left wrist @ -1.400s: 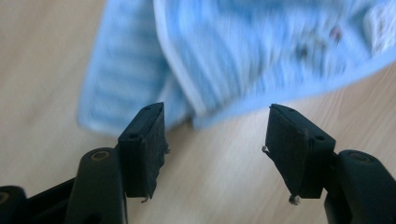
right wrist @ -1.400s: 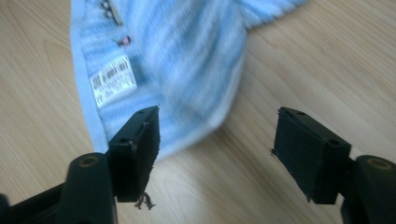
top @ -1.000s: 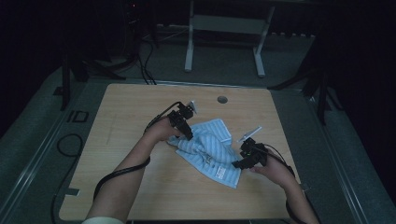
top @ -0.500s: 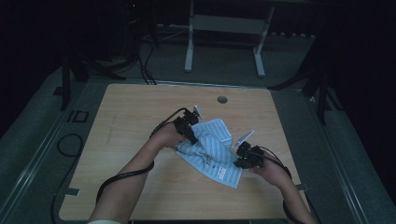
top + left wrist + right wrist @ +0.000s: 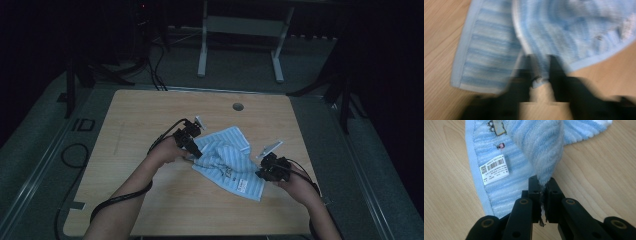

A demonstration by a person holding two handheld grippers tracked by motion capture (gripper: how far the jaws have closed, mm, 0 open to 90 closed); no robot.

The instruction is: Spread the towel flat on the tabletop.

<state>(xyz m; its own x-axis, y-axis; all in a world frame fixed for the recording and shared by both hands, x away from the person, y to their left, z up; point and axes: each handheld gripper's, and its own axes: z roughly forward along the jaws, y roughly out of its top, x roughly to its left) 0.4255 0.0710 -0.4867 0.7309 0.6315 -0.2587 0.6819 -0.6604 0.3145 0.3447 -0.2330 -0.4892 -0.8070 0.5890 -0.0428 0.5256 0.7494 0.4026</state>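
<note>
On the wooden table [image 5: 150, 200], a rumpled blue-striped towel [image 5: 227, 160], edges pinched by left tool [image 5: 196, 152] and right tool [image 5: 261, 172]

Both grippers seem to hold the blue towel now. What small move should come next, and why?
Probably lift both grippers a little and draw them apart. The right gripper pinches one towel edge, the left gripper seems closed on another edge, though that view is blurred, and the cloth between them lies bunched on the table. Spreading it would flatten the folds.
</note>
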